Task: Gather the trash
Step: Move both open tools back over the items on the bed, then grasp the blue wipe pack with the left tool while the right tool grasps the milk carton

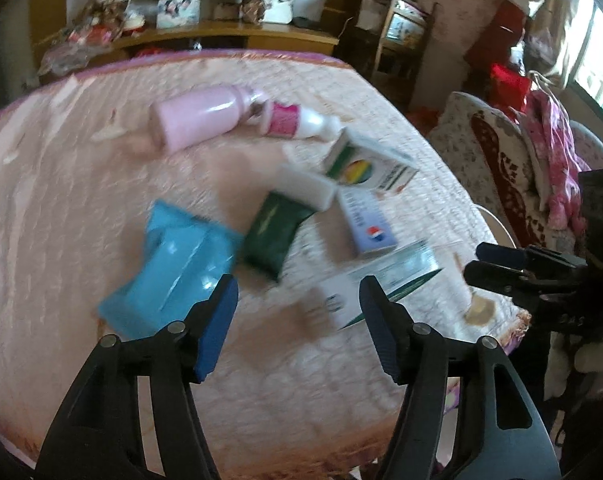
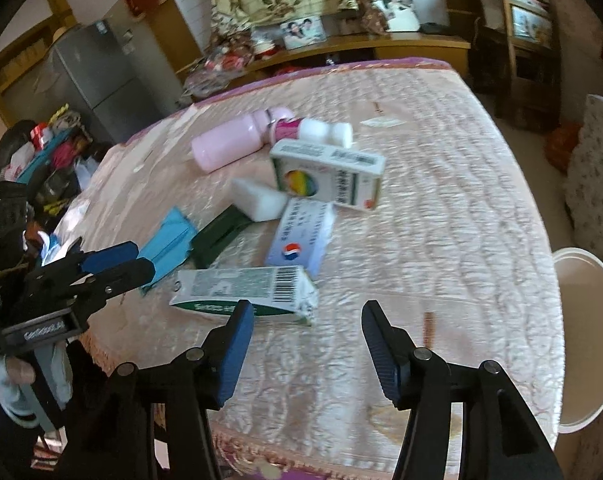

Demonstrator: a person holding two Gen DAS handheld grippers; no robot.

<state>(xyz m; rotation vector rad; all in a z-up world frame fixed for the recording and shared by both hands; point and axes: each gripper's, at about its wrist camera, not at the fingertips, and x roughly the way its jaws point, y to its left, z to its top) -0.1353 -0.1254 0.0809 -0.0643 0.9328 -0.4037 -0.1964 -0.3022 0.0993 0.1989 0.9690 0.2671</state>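
Where pink cloth (image 2: pixel 441 200) lies: crumpled boxes (image 2: pixel 245 290), packets (image 1: pixel 169 260), bottles (image 2: pixel 229 140).

Motion blur smears the blue packet (image 1: pixel 169 264) and the dark green packet (image 1: pixel 275 232) in the left wrist view, and the print on the boxes cannot be read. In the right wrist view the white bucket (image 2: pixel 589 344) is cut by the picture's right edge.

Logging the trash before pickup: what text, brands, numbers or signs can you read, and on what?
Nothing reads cleanly.
Left gripper: white lettering on its body, too blurred to quote.
Long box: barcode and print, unreadable.
Blue-white box: round red-white-blue logo, lines of print too small.
Rainbow box: barcode, side print blurred.
Small bottle: pink label, unreadable.
Pink bottle: no text visible.
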